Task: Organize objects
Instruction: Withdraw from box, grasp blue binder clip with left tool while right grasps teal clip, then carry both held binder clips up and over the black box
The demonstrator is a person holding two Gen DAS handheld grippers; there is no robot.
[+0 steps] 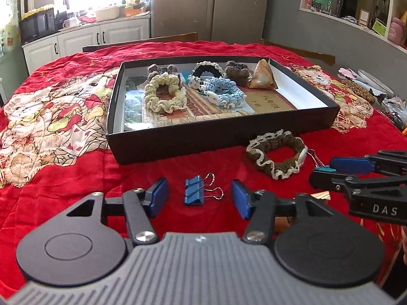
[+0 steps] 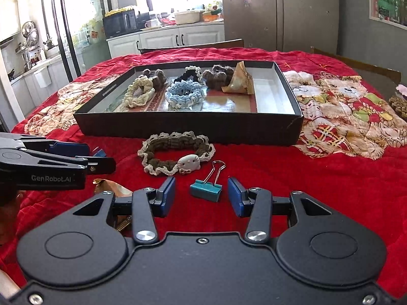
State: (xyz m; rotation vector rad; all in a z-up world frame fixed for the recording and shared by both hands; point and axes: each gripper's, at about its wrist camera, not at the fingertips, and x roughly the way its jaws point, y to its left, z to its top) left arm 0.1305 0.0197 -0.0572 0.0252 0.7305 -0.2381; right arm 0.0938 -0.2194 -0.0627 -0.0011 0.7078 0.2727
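Blue pads: the left gripper (image 1: 199,199) stands part-open, its fingers flanking a blue binder clip (image 1: 194,190) on the cloth without touching it.
Right gripper: the right gripper (image 2: 202,194) is likewise part-open, a teal binder clip (image 2: 206,190) lying between its fingers, clear of both pads.
Clips: both rest on the red quilted cloth (image 2: 267,178), wire handles pointing away from the cameras; the teal one also shows at the right gripper's tip in the left wrist view (image 1: 324,170).
Middle ground: a brown crocheted scrunchie with cream lace edging (image 2: 175,152) lies just beyond the teal clip, a small white animal charm (image 2: 190,162) on its near side, in front of the box.
Box: a shallow black cardboard box (image 1: 203,139) sits past the scrunchie, holding a cream scrunchie (image 1: 165,92), a light-blue scrunchie (image 1: 223,91), a black-and-white scrunchie (image 1: 207,68), dark brown crocheted pieces (image 1: 235,72) and a tan pyramid-shaped packet (image 1: 262,75).
Background: white kitchen cabinets (image 2: 162,38) and a black microwave (image 2: 119,23) stand beneath a bright window.
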